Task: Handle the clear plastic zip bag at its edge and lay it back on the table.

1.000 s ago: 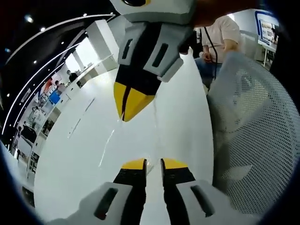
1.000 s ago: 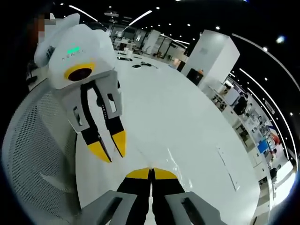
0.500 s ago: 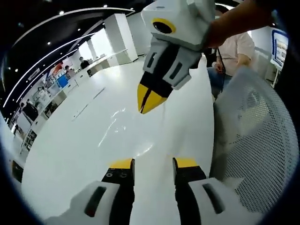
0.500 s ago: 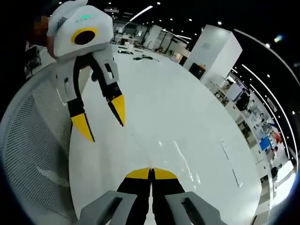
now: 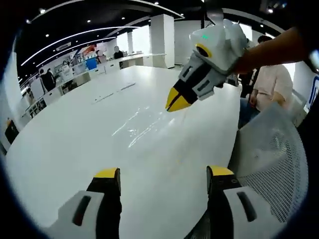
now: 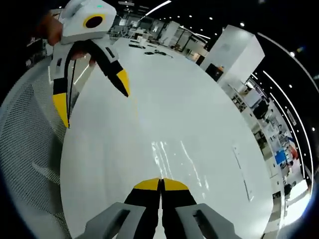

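Clear bag [image 5: 137, 124] lies on the table [image 5: 65, 144]; left gripper [image 5: 163, 174] spread wide, right gripper [image 6: 160, 183] clenched; mesh chair [image 5: 279, 164] at three o'clock.

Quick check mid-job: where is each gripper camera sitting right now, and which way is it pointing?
Left gripper view: rides the open left gripper, facing across the white table toward the right gripper, a hand behind it.
Right gripper view: rides the shut right gripper, facing along the table at the bag.
Shared: table, both grippers, mesh chair.

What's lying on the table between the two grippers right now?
In the left gripper view, the clear zip bag lies flat on the white table, between the left gripper and the right gripper.
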Tool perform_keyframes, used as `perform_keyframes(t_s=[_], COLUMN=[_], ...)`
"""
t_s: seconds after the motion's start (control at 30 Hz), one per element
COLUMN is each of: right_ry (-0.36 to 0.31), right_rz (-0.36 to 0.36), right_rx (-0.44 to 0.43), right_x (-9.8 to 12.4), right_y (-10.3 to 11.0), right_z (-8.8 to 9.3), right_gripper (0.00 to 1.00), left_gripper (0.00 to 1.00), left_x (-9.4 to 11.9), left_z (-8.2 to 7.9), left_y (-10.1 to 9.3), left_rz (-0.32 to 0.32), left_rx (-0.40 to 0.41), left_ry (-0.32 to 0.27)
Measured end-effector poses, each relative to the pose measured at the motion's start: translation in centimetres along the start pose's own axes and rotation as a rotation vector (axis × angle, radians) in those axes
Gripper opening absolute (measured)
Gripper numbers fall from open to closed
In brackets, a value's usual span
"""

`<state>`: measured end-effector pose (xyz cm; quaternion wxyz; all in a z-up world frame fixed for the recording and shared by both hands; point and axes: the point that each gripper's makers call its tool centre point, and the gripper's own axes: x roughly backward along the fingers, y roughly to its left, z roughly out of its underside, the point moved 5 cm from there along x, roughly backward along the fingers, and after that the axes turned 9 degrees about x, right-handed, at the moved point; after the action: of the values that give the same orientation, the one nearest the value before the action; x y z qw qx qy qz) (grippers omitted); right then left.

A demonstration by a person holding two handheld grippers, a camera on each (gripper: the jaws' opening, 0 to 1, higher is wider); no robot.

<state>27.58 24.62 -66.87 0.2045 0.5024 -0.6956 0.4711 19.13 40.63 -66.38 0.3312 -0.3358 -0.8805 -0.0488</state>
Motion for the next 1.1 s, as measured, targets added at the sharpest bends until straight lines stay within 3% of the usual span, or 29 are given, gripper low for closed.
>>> perform_keyframes(t_s=[0.27,0.77,1.1], right_ry=[0.025,0.118,0.138], right_rz=[0.024,0.029,0.074], right_rx=[0.023,0.039,0.042], right_x=[-0.4,-2.2,-3.8], right_y=[-0.5,-0.6,-2.5], right_z=[0.7,3.1,3.6], right_gripper=[0.0,0.0,0.0], left_gripper=[0.66,0.66,0.65], left_x=[0.3,0.5,0.4], left_z=[1.1,0.9,1.1], left_y=[-0.2,0.3,0.1], left_rz=[0.0,-0.009,-0.008], left_rx=[0.021,0.034,0.035], left_ry=[0.017,-0.001,0.023])
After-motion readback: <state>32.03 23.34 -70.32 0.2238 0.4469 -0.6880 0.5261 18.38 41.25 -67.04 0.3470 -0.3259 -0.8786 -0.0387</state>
